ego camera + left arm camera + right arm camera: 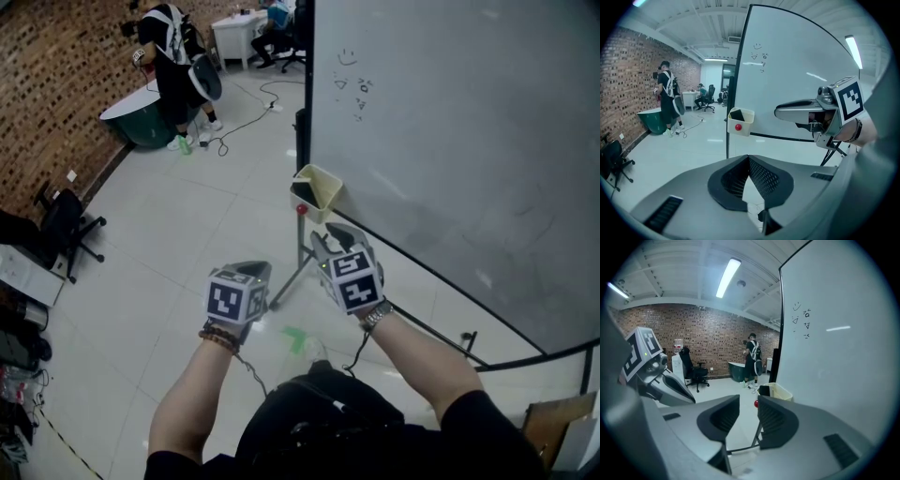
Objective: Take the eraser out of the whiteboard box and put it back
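Observation:
A pale yellow box [324, 190] hangs at the whiteboard's [450, 141] lower left corner, with a red knob [301, 210] just below it. The dark eraser [307, 194] stands inside the box. My right gripper [328, 236] is just below the box, apart from it, jaws open with nothing between them. My left gripper [253, 269] is lower and to the left, shut and empty. The left gripper view shows the box [740, 122], the eraser [736, 115] and the right gripper [780, 111] ahead. The right gripper view shows the box [782, 391] and eraser [764, 390] beyond the open gripper [748, 411].
The whiteboard's stand leg [289, 278] slants down to the tiled floor between my grippers. A person with a backpack [178, 66] stands by a green tub [141, 117] far left, with cables [234, 127] on the floor. An office chair [66, 230] stands by the brick wall.

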